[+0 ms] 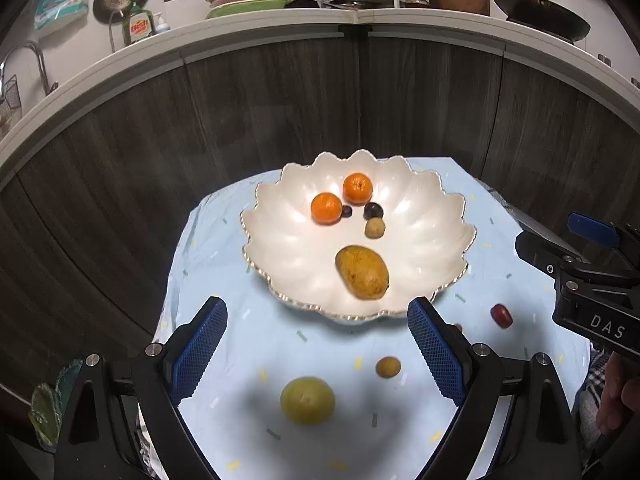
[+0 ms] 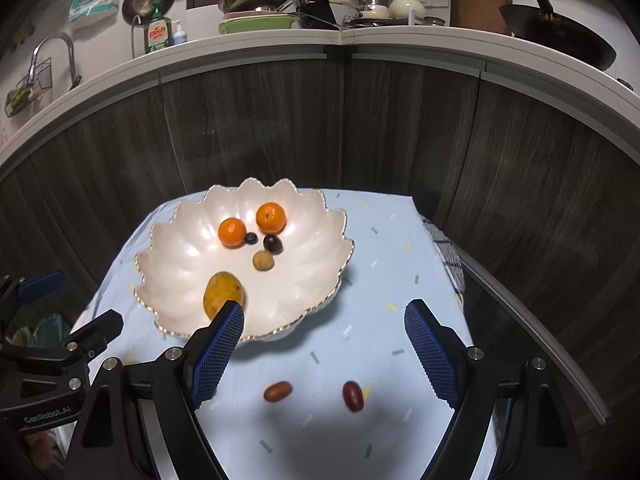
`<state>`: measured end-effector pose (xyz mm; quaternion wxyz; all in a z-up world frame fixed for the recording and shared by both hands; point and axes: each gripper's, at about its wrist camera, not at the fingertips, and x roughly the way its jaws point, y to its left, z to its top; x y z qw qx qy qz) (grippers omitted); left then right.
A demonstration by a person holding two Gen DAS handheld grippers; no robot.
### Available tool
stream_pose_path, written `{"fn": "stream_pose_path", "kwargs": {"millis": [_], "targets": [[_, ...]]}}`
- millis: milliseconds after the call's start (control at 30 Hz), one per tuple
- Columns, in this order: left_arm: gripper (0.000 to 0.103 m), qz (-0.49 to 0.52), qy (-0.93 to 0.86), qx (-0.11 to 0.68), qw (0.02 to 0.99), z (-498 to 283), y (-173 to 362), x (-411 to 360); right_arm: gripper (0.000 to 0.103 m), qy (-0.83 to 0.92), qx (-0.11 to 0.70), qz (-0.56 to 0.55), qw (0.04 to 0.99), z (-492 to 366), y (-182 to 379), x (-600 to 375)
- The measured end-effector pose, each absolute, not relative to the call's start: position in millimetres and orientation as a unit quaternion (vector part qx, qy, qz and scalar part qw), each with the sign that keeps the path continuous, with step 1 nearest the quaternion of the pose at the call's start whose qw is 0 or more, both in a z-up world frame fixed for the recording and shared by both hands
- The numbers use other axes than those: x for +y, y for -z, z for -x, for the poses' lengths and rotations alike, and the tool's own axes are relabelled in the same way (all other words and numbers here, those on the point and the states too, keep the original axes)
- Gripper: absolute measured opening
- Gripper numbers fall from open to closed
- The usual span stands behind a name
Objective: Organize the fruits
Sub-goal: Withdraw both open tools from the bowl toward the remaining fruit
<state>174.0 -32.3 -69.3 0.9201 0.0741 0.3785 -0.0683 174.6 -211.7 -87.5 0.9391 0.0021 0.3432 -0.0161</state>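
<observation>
The fruits still loose on the desk [image 1: 248, 344], just before the scalloped bowl [image 1: 432, 216], are best gathered largest first: the green fruit [image 1: 307, 400] is centred between the wide-open, empty left gripper [image 1: 318, 356], the red dates [image 2: 353, 396] being left to the equally open right gripper [image 2: 324, 356].

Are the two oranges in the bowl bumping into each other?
Apart. In the right wrist view a strip of white bowl shows between the left orange and the right orange.
</observation>
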Motion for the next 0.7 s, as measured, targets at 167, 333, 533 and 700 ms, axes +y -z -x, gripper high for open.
{"fn": "stream_pose_path", "kwargs": {"millis": [167, 333, 533, 700], "targets": [[0.092, -0.069, 0.066, 0.384, 0.918, -165, 80, -24, 0.083, 0.006, 0.351, 0.005, 0.936, -171, 99, -202], [0.092, -0.062, 0.058, 0.388, 0.918, -158, 93, -17, 0.083, -0.009, 0.352, 0.013, 0.936, -166, 112, -192], [0.092, -0.053, 0.055, 0.387, 0.919, -150, 105, -11, 0.083, -0.029, 0.355, 0.013, 0.934, -161, 129, -183], [0.092, -0.053, 0.051, 0.387, 0.919, -146, 116, -9, 0.083, -0.036, 0.358, 0.007, 0.933, -161, 141, -181]]}}
